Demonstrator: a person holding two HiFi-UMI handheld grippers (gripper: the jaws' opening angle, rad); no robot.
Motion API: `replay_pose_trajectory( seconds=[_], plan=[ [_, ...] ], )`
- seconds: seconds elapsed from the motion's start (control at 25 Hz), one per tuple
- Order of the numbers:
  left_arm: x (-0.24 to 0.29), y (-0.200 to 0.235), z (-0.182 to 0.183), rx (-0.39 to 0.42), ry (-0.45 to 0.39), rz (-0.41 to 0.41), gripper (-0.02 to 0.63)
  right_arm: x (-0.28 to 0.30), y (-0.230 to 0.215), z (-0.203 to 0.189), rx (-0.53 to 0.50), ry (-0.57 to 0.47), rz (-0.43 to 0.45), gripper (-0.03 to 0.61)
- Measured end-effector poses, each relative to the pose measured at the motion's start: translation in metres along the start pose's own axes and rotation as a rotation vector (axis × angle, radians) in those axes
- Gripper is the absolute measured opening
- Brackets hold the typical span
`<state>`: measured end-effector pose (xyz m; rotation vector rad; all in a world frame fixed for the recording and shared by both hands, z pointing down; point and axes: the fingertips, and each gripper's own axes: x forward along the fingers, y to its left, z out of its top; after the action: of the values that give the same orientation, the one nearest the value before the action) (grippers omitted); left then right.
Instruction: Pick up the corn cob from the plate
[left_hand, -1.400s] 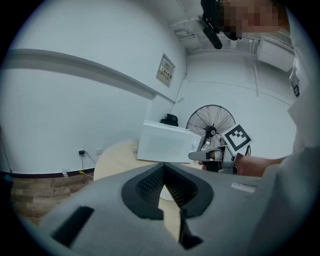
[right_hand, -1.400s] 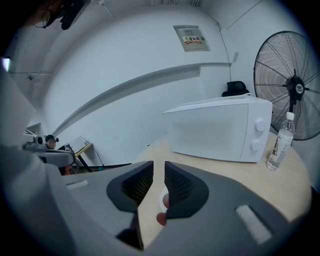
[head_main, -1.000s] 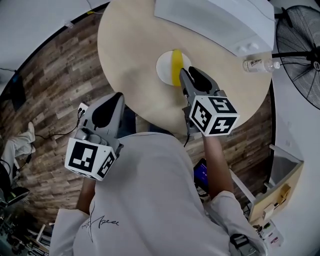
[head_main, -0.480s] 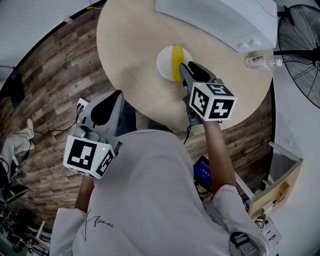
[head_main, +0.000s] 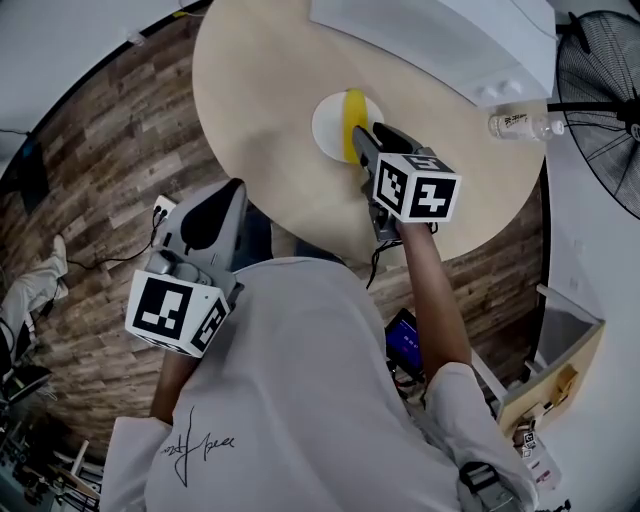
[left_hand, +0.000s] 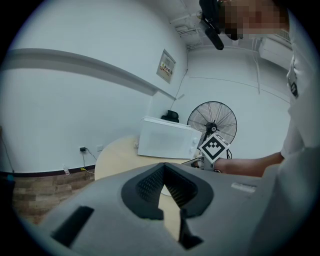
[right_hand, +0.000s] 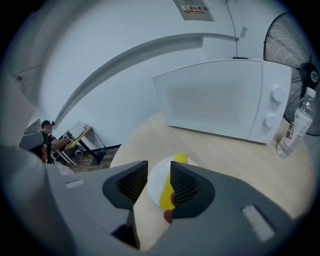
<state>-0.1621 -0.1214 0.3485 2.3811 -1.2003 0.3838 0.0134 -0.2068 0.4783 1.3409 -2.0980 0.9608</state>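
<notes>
Right gripper (head_main: 362, 148) dropped closer to the corn (head_main: 351, 120), jaws just opened wider, nothing grabbed; left gripper (head_main: 234, 194) closed, empty.

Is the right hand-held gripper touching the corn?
Cannot tell. In the right gripper view the right hand-held gripper holds its jaws apart, just opened further; the corn shows between them, partly behind one pad, with neither contact nor gap plain.
</notes>
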Motion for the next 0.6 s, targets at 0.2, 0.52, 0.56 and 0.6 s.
replay_pose_trajectory(
  seconds=[0.2, 0.52, 0.56, 0.6],
  plan=[
    [-0.001, 0.000, 0.000, 0.000, 0.006, -0.003, -0.002, 0.016, -0.009, -0.009, 0.025, 0.057, 0.002, 0.189],
    [-0.002, 0.000, -0.006, -0.011, 0.019, 0.002, -0.002, 0.045, -0.023, -0.023, -0.018, 0.161, -0.063, 0.258],
    [-0.002, 0.001, -0.007, -0.011, 0.020, 0.002, -0.002, 0.048, -0.026, -0.025, -0.019, 0.172, -0.071, 0.266],
    [-0.002, 0.001, -0.007, -0.012, 0.021, 0.004, -0.002, 0.052, -0.028, -0.027, -0.020, 0.182, -0.078, 0.275]
  ],
)
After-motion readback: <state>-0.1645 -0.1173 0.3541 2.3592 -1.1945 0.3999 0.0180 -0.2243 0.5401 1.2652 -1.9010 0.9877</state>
